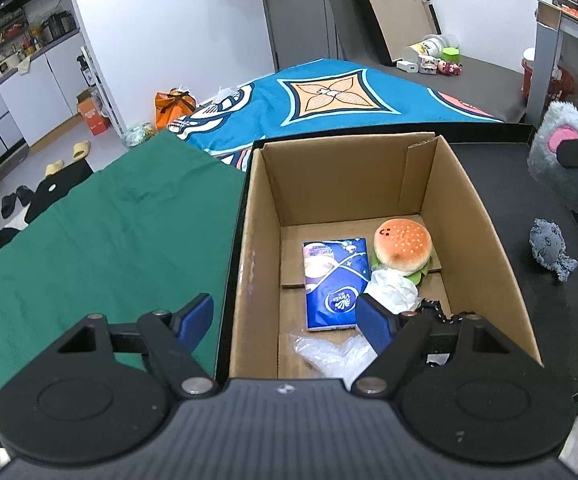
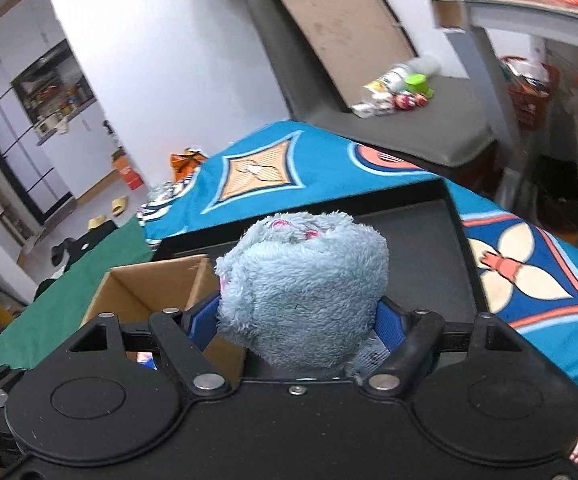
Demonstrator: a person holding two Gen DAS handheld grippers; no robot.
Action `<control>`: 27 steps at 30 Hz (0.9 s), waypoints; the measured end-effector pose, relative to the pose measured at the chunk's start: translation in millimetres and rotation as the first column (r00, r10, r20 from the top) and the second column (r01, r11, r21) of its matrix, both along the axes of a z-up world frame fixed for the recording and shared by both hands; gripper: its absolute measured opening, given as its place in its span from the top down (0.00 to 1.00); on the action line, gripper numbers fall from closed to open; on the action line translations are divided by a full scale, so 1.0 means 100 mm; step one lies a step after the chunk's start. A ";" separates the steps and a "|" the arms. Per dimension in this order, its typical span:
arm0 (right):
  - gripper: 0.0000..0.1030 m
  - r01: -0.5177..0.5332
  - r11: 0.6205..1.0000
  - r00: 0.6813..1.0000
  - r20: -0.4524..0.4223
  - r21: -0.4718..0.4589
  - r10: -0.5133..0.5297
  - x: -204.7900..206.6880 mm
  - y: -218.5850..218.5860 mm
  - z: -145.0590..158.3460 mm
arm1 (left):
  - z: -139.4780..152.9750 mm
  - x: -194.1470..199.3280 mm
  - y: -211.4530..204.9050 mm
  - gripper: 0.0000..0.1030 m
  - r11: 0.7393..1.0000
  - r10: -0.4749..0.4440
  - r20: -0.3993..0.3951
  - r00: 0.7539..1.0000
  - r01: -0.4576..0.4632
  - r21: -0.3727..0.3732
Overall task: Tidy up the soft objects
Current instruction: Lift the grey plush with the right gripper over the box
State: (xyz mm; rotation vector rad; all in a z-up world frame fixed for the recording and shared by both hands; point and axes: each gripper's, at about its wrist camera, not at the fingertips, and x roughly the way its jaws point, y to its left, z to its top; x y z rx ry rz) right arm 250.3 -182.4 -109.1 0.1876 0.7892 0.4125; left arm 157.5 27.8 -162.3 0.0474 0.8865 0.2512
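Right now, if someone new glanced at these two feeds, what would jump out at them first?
The fluffy grey-blue plush toy with pink ears, clamped in the right gripper above the black tray. Next, the open brown cardboard box, holding a plush hamburger, a blue tissue pack and crumpled clear plastic. The left gripper hovers open over the box's left wall.

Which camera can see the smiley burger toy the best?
The left wrist view. It looks down into the cardboard box and shows the burger toy whole, beside the blue tissue pack. The right wrist view shows only the box's corner, no burger.
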 end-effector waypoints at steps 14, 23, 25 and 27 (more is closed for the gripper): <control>0.26 -0.163 0.985 0.985 0.062 0.057 0.159 -0.14 0.45 0.17 | -0.05 -0.11 0.15 0.43 0.998 -0.018 0.003 1.000 0.018 -0.057; 0.26 -0.278 0.960 0.957 0.099 0.027 0.274 -0.22 0.78 0.25 | -0.12 -0.15 0.30 0.64 0.994 -0.012 -0.007 1.000 0.012 -0.112; 0.26 -0.298 0.955 0.950 0.104 0.012 0.295 -0.23 0.85 0.27 | -0.14 -0.16 0.32 0.70 0.992 -0.014 -0.010 1.000 0.012 -0.123; 0.26 -0.317 0.948 0.943 0.107 0.005 0.315 -0.25 0.92 0.28 | -0.16 -0.18 0.33 0.73 0.991 -0.017 -0.011 1.000 0.015 -0.132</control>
